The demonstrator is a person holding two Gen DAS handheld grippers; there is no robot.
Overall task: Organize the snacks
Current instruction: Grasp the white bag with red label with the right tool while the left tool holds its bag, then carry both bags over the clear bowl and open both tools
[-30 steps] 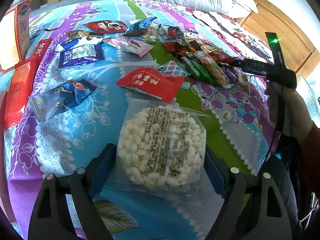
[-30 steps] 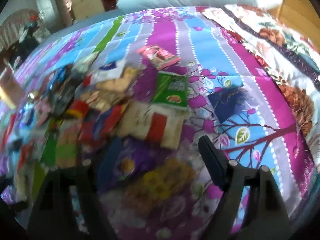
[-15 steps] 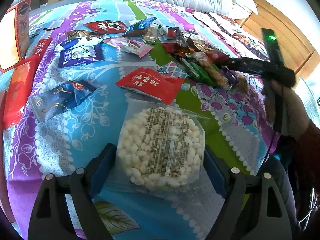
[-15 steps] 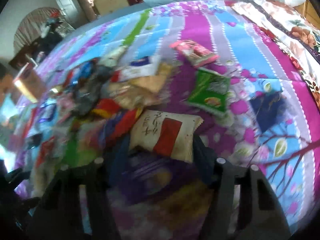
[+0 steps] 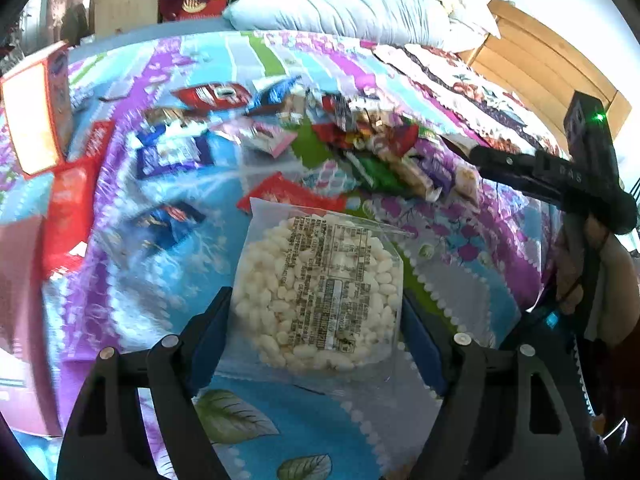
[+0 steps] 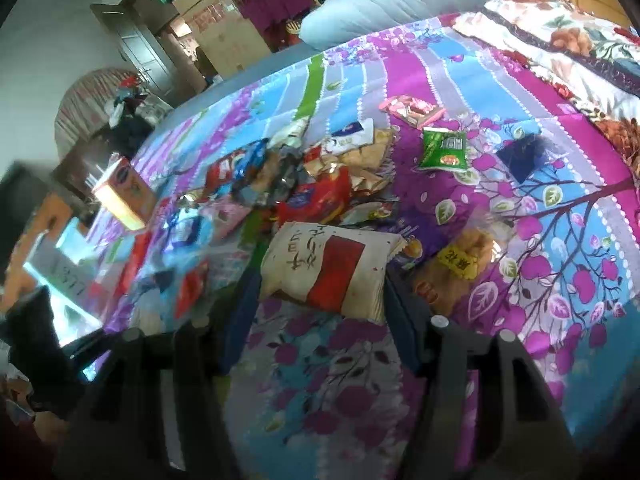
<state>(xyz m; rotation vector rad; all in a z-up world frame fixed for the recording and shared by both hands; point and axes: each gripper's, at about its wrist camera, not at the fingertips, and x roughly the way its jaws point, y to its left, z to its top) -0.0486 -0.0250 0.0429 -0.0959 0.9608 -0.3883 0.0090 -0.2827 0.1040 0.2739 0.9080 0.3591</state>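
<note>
Leftmost, in the left wrist view, an orange-and-white box [image 5: 34,120] stands upright at the far left edge of the patterned bedspread [image 5: 168,280], with red packets [image 5: 74,204] lying flat just near of it. Blue-and-white wrappers [image 5: 172,154] lie right of these. At centre, the left gripper [image 5: 316,320] has its blue pads on either side of a clear bag of white puffed rice [image 5: 320,284]; the jaws are closing, the pads meet the bag's edges, and the bag's far end rises over a red packet [image 5: 288,194] behind it. Far of centre sits a mixed heap of snacks [image 5: 376,148]. At right, the right gripper [image 5: 520,172] reaches in over the heap, carried by a hand [image 5: 576,276].

In the right wrist view, the same box [image 6: 124,192] stands at far left. The heap of snacks [image 6: 312,184] occupies the middle distance. Near of it, the right gripper [image 6: 320,292] is closed on the two sides of a cream packet with a red panel [image 6: 332,272], which is tilted with its near end between the pads. Right of the packet lies a yellow-labelled bag [image 6: 464,256]; farther right and beyond, a green packet [image 6: 444,148] and a pink packet [image 6: 412,110] lie apart on the bedspread [image 6: 560,240].
</note>
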